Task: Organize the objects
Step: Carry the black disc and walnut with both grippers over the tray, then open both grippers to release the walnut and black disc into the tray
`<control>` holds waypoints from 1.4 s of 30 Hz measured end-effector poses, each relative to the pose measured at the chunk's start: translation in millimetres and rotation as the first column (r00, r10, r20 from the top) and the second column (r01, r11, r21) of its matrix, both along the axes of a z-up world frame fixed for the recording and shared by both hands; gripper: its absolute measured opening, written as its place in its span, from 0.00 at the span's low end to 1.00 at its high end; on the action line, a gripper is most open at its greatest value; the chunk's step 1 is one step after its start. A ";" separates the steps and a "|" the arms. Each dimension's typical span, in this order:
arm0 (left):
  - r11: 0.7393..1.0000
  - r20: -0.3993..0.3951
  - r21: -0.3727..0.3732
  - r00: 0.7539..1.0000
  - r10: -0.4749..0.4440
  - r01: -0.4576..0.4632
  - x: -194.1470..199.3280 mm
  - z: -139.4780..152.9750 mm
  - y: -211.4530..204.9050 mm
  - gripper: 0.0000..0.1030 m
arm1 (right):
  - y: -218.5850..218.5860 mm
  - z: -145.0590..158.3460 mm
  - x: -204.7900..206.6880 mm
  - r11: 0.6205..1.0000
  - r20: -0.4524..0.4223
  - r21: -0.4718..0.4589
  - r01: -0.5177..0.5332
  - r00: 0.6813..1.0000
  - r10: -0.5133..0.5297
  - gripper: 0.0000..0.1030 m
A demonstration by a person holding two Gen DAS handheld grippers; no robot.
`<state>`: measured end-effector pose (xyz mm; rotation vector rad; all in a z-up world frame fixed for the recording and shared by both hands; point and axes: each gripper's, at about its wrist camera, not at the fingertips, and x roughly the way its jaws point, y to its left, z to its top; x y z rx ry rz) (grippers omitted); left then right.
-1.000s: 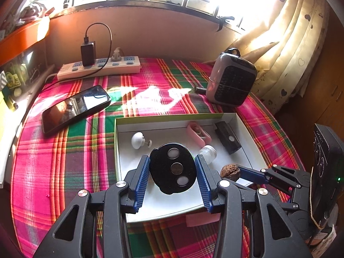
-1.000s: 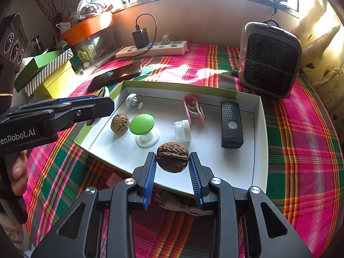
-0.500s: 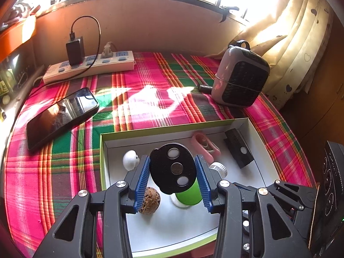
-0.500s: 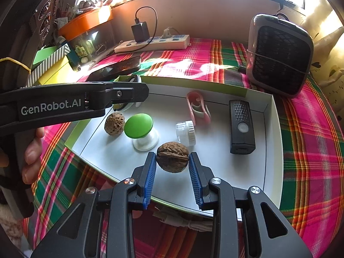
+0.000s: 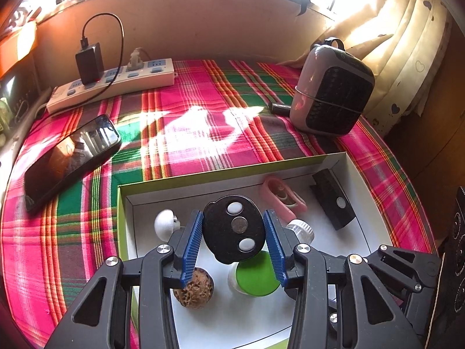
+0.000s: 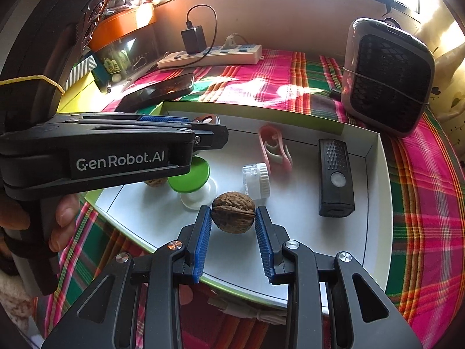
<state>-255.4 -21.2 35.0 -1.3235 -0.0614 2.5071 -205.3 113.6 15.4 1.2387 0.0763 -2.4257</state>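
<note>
Both hand-held grippers are carrying items over the white tray (image 6: 375, 203).
The left hand-held gripper (image 5: 234, 232) is grasping a black key fob (image 5: 234, 228); the right hand-held gripper (image 6: 233, 218) is clenching a walnut (image 6: 233, 215). Next, each likely needs lowering and releasing onto bare tray floor.

— How do the grippers look?
— The right gripper (image 6: 233, 224) has black angular arms, ribbed blue pads, silver screws; the left gripper (image 5: 233, 229) matches it, its side lettered "GenRobot.AI" in white.
</note>
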 end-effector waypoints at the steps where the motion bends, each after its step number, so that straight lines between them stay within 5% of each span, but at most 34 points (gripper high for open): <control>1: 1.000 -0.001 -0.003 1.000 -0.003 0.003 0.1 -0.6 1.1 0.40 | 0.1 -0.1 -0.3 1.000 0.003 -0.002 -0.001 1.000 0.001 0.32; 42: 1.000 0.061 -0.018 0.998 0.001 0.000 -7.1 -13.8 7.4 0.40 | -0.3 -2.9 -4.1 1.000 0.026 0.002 0.009 1.000 -0.009 0.32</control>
